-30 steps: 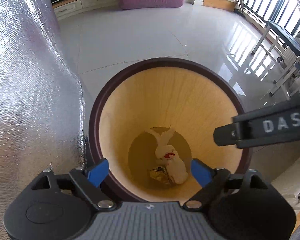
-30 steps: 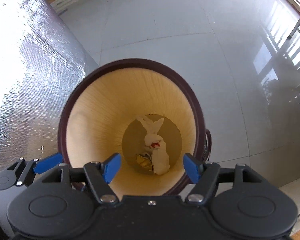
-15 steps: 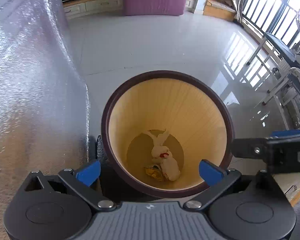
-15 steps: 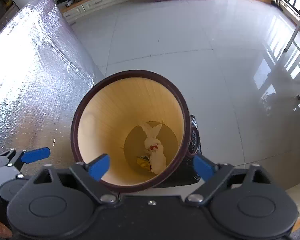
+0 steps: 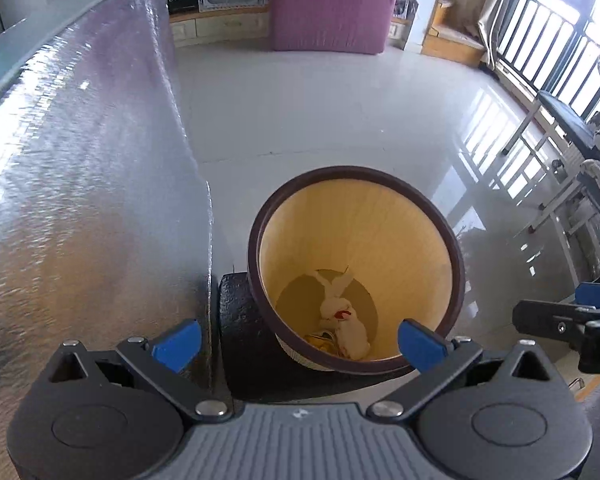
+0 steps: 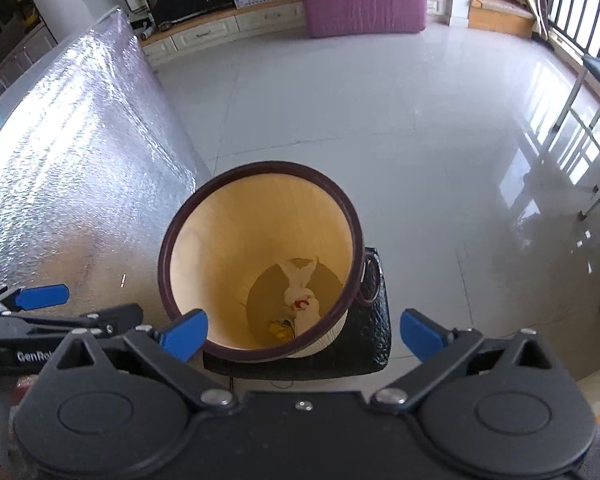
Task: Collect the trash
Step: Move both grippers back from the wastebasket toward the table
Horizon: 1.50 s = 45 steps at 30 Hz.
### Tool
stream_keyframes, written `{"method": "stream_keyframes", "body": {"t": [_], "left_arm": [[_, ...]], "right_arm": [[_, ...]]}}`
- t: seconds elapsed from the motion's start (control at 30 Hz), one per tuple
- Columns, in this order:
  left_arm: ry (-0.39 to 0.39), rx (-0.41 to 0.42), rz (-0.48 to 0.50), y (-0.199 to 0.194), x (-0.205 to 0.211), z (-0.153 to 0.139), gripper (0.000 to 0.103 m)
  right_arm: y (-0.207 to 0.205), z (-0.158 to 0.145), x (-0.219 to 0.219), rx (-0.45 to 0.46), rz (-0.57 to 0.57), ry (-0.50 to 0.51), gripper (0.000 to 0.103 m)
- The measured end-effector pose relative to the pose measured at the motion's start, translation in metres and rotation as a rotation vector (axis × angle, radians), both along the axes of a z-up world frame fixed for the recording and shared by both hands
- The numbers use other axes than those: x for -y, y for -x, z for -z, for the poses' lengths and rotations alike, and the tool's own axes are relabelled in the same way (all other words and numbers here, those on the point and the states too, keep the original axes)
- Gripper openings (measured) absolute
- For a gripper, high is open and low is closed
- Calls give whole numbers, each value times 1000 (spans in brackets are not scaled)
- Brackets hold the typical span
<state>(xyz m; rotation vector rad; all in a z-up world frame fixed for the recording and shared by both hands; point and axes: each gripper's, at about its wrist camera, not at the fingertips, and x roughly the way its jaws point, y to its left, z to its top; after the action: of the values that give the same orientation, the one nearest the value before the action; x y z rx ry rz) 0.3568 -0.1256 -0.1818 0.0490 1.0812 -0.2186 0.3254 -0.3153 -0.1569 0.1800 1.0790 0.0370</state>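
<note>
A round bin with a dark brown rim (image 5: 356, 170) (image 6: 260, 166) and a yellow inside stands on the floor below both grippers. On its bottom lie a crumpled white tissue with a red spot (image 5: 346, 320) (image 6: 302, 304) and a small yellow wrapper (image 5: 320, 338) (image 6: 280, 326). My left gripper (image 5: 299, 344) hangs open above the bin's near edge with nothing between its blue pads. The jaws of my right gripper (image 6: 303, 338) are opening wide, also with nothing between them. Each view shows the other gripper's fingers (image 5: 548, 320) (image 6: 80, 320) at its side edge.
A black textured bag (image 6: 376, 320) (image 5: 240, 320) lies at the bin's base. A foil-covered table side (image 5: 80, 200) (image 6: 60, 140) rises on the left. Glossy white floor tiles stretch ahead to a pink mattress (image 5: 332, 4). Metal chair frames (image 5: 560, 160) stand by the window on the right.
Both grippers have risen and drawn back from the bin, which now looks smaller. Both sets of jaws have spread wider. The trash in the bin has not moved.
</note>
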Motion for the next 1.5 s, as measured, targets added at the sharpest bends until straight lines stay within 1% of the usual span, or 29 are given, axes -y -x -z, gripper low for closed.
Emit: {"method": "stream_keyframes", "body": {"t": [0.27, 0.47, 0.6, 0.7, 0.87, 0.97, 1.07, 1.2, 1.33, 1.5], "left_arm": [[28, 40, 1, 24, -13, -26, 103], [48, 98, 27, 47, -23, -55, 103], [79, 138, 32, 64, -34, -76, 103], [92, 177, 30, 78, -42, -92, 103], [158, 265, 26, 103, -55, -127, 103], [175, 323, 19, 118, -65, -145, 103], [183, 379, -1, 133, -76, -159, 103], [198, 433, -31, 152, -99, -176, 103], [173, 495, -72, 170, -124, -188, 103], [143, 560, -148, 188, -164, -203, 103]], "right_arm": [[27, -22, 1, 59, 5, 31, 103], [48, -41, 0, 107, 14, 38, 103], [66, -58, 0, 148, 17, 42, 103], [82, -75, 0, 194, 26, 41, 103], [110, -102, -7, 280, 29, 27, 103], [125, -115, -15, 332, 23, 12, 103], [136, -127, -23, 384, 11, 4, 103], [148, -140, -38, 451, -2, -6, 103], [154, -150, -57, 518, -33, -27, 103], [158, -157, -89, 600, -89, -51, 103]]}}
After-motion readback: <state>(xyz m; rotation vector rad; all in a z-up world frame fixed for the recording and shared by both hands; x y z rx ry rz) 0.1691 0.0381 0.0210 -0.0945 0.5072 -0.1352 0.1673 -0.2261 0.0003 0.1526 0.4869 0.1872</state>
